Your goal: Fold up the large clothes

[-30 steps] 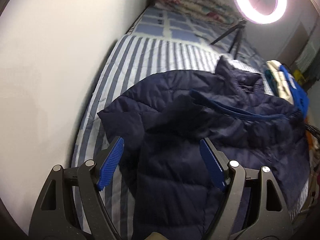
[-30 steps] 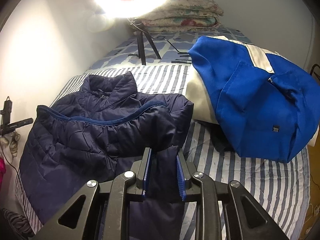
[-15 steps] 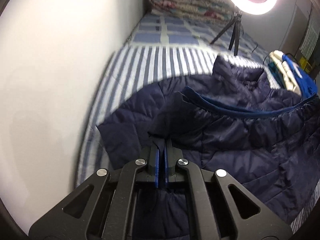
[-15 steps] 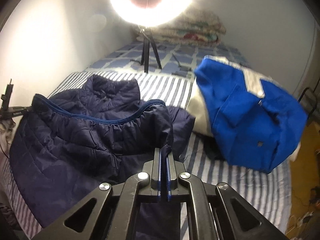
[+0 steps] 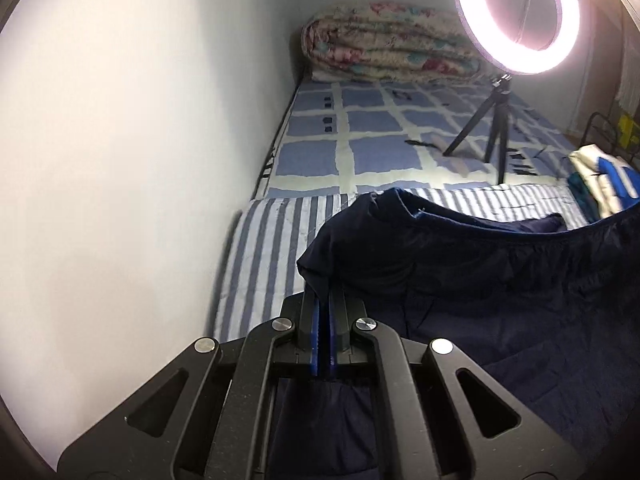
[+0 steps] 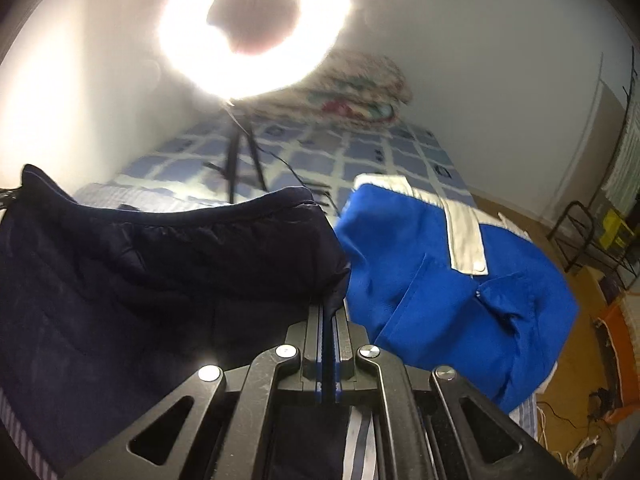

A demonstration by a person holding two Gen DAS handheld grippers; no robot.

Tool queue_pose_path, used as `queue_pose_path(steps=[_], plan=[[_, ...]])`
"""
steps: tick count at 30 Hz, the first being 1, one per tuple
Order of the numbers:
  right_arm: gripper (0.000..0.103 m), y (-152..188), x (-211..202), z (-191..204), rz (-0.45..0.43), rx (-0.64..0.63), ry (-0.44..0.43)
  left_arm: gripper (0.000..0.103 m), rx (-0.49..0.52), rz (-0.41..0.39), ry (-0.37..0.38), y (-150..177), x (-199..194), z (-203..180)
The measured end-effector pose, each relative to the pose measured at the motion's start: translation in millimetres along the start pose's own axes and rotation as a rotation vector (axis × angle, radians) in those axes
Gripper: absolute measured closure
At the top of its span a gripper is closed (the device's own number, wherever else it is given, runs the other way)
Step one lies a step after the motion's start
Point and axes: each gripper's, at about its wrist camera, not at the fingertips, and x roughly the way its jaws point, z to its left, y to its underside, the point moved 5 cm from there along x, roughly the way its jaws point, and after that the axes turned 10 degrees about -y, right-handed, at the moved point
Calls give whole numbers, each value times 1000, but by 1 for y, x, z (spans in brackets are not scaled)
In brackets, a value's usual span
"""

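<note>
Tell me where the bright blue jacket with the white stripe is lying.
Right wrist view: the bright blue jacket lies on the striped bed cover's right side, right beside the lifted navy quilted jacket.

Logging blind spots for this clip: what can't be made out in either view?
- Left wrist: the dark navy quilted jacket runs off the right and bottom edges; its raised hem hides the striped sheet behind.
- Right wrist: the ring light glare washes out the floral quilt; motion blurs the tripod.
- Jacket's collar: hidden in both.
</note>
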Motion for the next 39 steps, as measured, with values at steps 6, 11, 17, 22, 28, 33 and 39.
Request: queue_pose_path(steps=[6, 11, 17, 22, 28, 33, 39], plan=[[103, 14, 46, -1, 82, -52, 88, 96, 28, 102, -63, 17, 73, -30], [90, 23, 54, -1, 143, -81, 135, 60, -22, 151, -109, 25, 78, -20], [77, 12, 1, -1, 17, -30, 76, 60, -33, 5, -22, 9, -7, -27], [72, 10, -14, 41, -39, -78, -71, 57, 162, -13, 109, 19, -46, -116], [67, 17, 33, 55, 11, -48, -69, 57, 306, 1, 42, 39, -10, -194], [67, 46, 85, 42, 135, -31, -26, 51, 284, 54, 34, 64, 36, -198], [67, 49, 65, 44, 130, 11, -66, 49, 212, 28, 79, 53, -13, -175]])
